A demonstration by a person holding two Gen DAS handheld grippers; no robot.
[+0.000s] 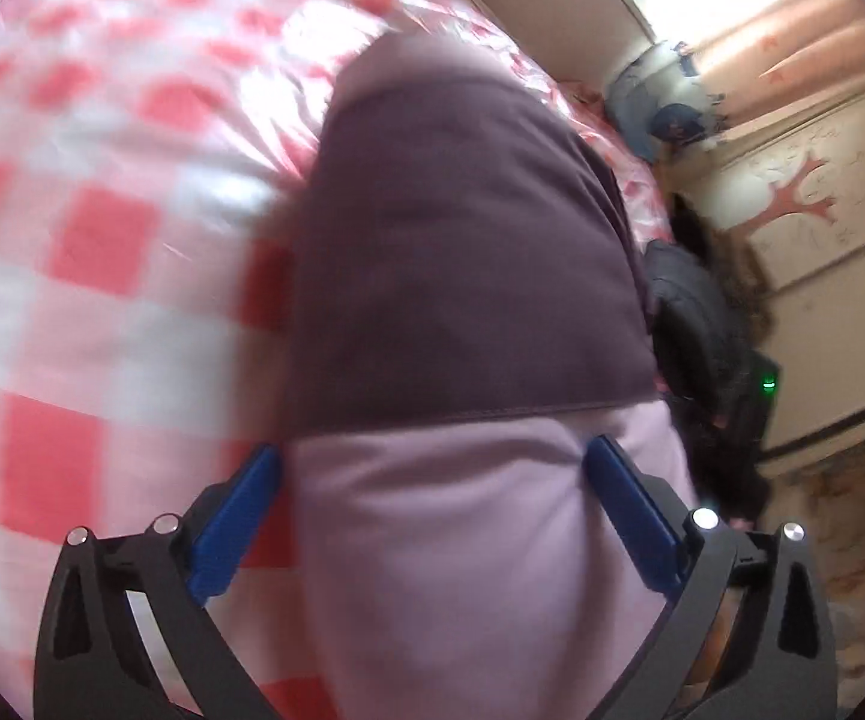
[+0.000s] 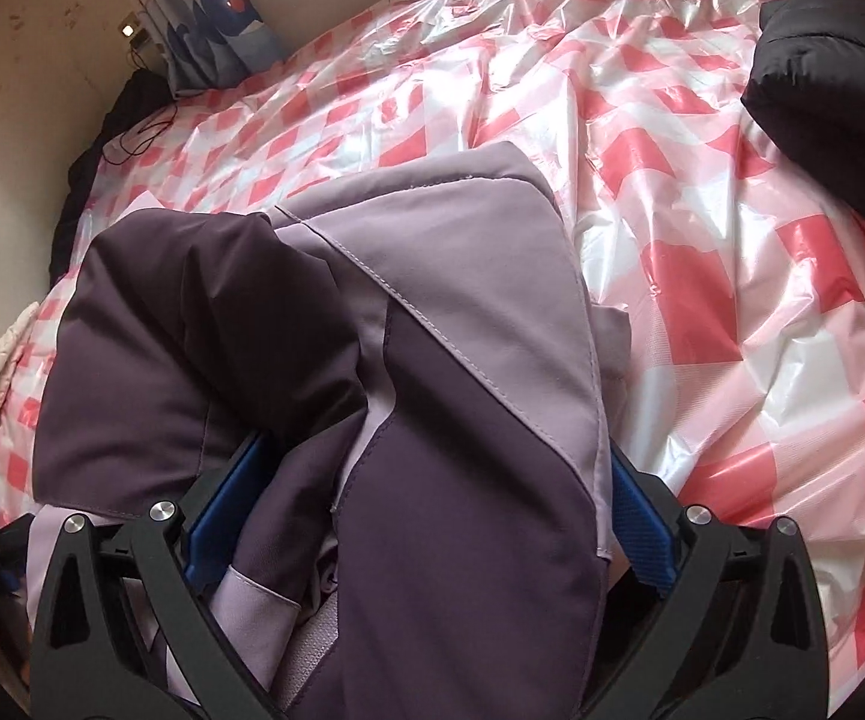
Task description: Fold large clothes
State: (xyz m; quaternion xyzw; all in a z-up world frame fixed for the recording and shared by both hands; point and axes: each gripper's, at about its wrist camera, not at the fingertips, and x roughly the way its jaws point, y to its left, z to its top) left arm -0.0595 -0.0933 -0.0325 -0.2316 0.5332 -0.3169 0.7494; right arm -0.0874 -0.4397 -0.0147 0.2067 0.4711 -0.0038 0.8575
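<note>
A wide bed covered by a glossy red-and-white checked plastic sheet [image 2: 702, 252] filled both views, and on it lay the task's thing, a two-tone purple jacket of dark plum and pale lilac panels [image 2: 444, 360], bunched and part-folded near the edge closest to the cameras. A black puffy padded garment [image 2: 828, 114] sat on the sheet off to the right in the right wrist view, well apart from the purple jacket, and a blue-and-white patterned cushion [image 2: 222, 18] leaned at the far side by the wall. The left gripper [image 1: 432, 474], its blue-padded fingers [image 1: 240, 516] spread wide, straddled a lilac fold of the jacket; the cloth lay between the jaws, but the pads did not seem to press it, so it read as open rather than gripping. The right gripper [image 2: 432, 480] also had its blue pads far apart with a thick bundle of the jacket filling the gap, touching or covering both pads; whether that was a real grip or only cloth heaped between open jaws could not be told. The step in hand looked like laying down a fold and letting it go, roughly mid-task, since the jacket was doubled over but still lumpy. The next move would probably call for finding a clean edge or corner, pinching only that layer, and carrying it across without dragging the slippery sheet beneath.
</note>
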